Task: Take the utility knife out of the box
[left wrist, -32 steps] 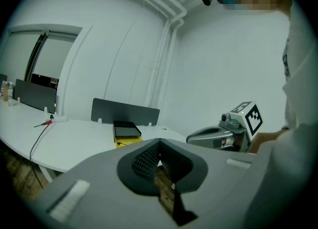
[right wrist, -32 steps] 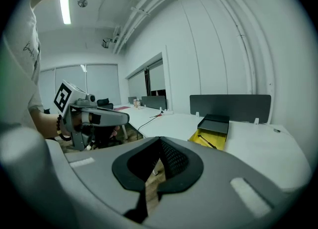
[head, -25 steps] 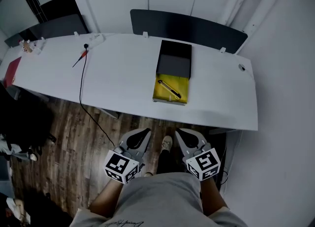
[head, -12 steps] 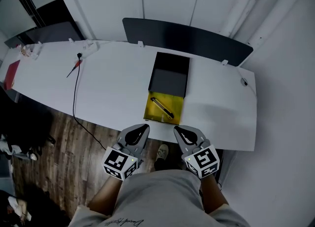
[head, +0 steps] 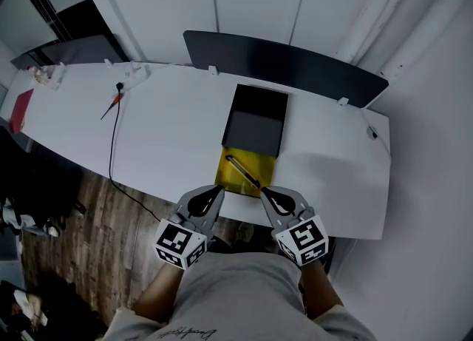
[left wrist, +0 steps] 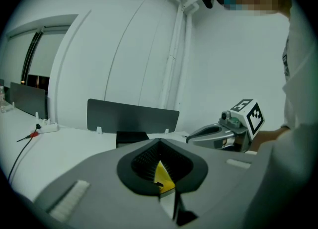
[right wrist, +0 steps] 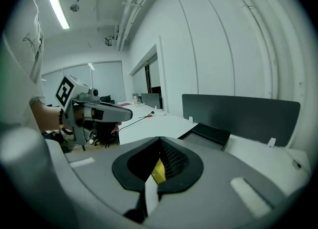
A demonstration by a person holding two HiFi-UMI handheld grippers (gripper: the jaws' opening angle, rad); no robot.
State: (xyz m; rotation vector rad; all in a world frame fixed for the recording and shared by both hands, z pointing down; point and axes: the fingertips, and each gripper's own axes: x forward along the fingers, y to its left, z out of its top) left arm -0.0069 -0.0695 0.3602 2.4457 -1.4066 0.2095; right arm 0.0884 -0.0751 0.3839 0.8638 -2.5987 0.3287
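An open box lies on the white table (head: 162, 129), near its front edge: a yellow tray (head: 230, 177) with a black lid (head: 255, 121) behind it. The utility knife (head: 243, 170), slim and dark, lies slantwise in the tray. My left gripper (head: 219, 191) and right gripper (head: 264, 192) hover side by side at the table's front edge, just short of the tray, both shut and empty. In the left gripper view the yellow tray (left wrist: 163, 177) shows through the gap behind the shut jaws, and in the right gripper view the tray (right wrist: 158, 171) shows the same way.
A dark partition screen (head: 281, 62) stands along the table's back edge. A black cable with a red plug (head: 112, 103) lies on the left of the table, and a red item (head: 20, 109) sits at its far left end. Wooden floor (head: 96, 214) lies below.
The person has stepped up to the table. Both grippers moved forward from over the floor to the table's front edge, just before the yellow tray. Both stayed shut.
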